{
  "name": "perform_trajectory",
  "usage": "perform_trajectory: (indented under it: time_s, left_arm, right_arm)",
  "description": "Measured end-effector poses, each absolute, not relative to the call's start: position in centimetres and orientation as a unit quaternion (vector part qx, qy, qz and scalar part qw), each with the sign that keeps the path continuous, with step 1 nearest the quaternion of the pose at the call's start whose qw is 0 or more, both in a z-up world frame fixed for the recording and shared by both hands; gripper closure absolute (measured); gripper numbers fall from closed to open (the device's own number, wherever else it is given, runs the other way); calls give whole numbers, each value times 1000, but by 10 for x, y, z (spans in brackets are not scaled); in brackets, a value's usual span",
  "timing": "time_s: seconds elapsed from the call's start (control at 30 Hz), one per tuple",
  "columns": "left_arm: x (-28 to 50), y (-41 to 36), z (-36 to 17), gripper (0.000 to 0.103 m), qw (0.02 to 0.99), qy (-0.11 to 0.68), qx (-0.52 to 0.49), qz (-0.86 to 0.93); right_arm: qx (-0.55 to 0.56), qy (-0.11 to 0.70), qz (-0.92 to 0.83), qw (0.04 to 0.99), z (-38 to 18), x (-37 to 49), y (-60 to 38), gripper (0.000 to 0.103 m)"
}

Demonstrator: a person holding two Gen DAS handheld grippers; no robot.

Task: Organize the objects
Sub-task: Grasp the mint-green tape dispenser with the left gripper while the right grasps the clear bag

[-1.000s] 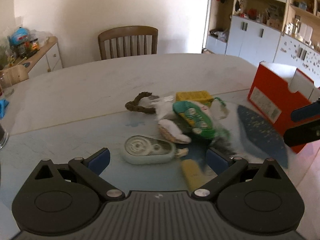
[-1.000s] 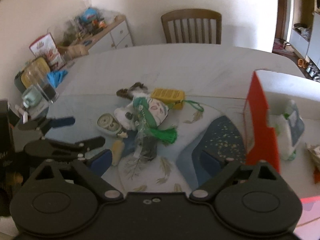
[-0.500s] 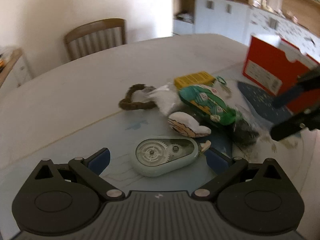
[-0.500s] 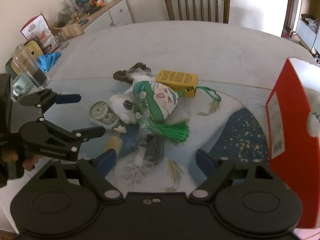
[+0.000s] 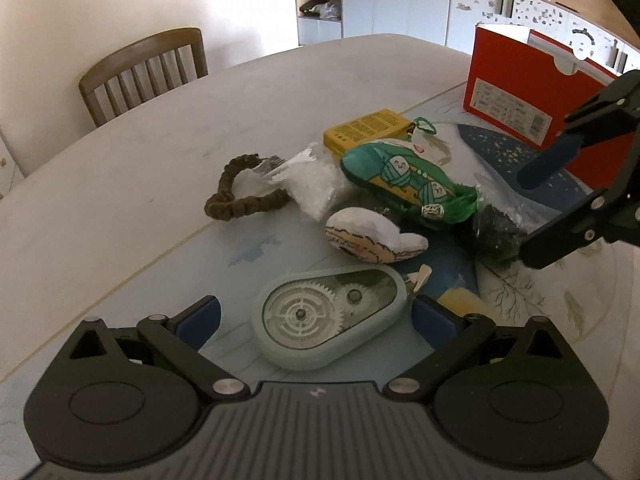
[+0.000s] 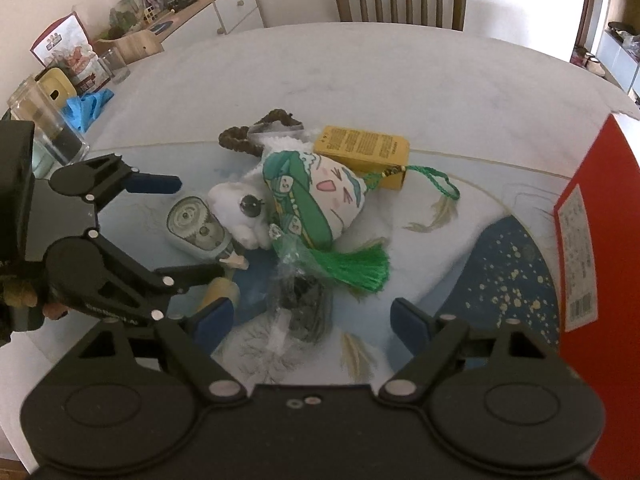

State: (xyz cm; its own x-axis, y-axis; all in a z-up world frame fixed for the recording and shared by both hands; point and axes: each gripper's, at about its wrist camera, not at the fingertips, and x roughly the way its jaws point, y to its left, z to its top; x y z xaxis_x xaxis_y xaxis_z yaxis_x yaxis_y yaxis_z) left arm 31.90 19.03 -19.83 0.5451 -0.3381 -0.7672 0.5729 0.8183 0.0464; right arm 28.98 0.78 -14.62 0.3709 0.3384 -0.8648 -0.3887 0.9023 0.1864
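Note:
A pile lies on the mat: a pale green correction-tape dispenser, a white-and-green plush toy with a green tassel, a yellow box, a brown braided loop and a clear bag with dark contents. My left gripper is open, its pads on either side of the dispenser without squeezing it; it also shows in the right wrist view. My right gripper is open, just above the clear bag.
A red box stands at the mat's right end. A wooden chair is at the table's far side. A glass jar, blue cloth and packets stand at the table's left edge by a sideboard.
My left gripper has moved forward so the dispenser now sits between its open pads. My right gripper has come down and closer to the pile, over the clear bag.

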Motion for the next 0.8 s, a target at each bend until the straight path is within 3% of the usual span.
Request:
perform_trajectory:
  time_s: [0.17, 0.23, 0.33, 0.57, 0.8]
  left_arm:
    - [317, 190, -198, 11, 867, 398, 131, -271]
    - [315, 189, -197, 14, 869, 395, 129, -270]
    - [314, 187, -197, 14, 872, 396, 126, -260]
    - [303, 182, -196, 15, 886, 400, 106, -211]
    - [282, 180, -195, 16, 895, 406, 85, -167]
  right_arm:
    - [-17, 518, 229, 824, -149, 295, 16, 18]
    - [-17, 523, 229, 821, -151, 297, 19, 27]
    - [-16, 528, 226, 819, -154, 299, 22, 29]
    - [-14, 532, 224, 817, -156, 295, 20, 70]
    - [3, 527, 226, 819, -153, 285, 9, 78]
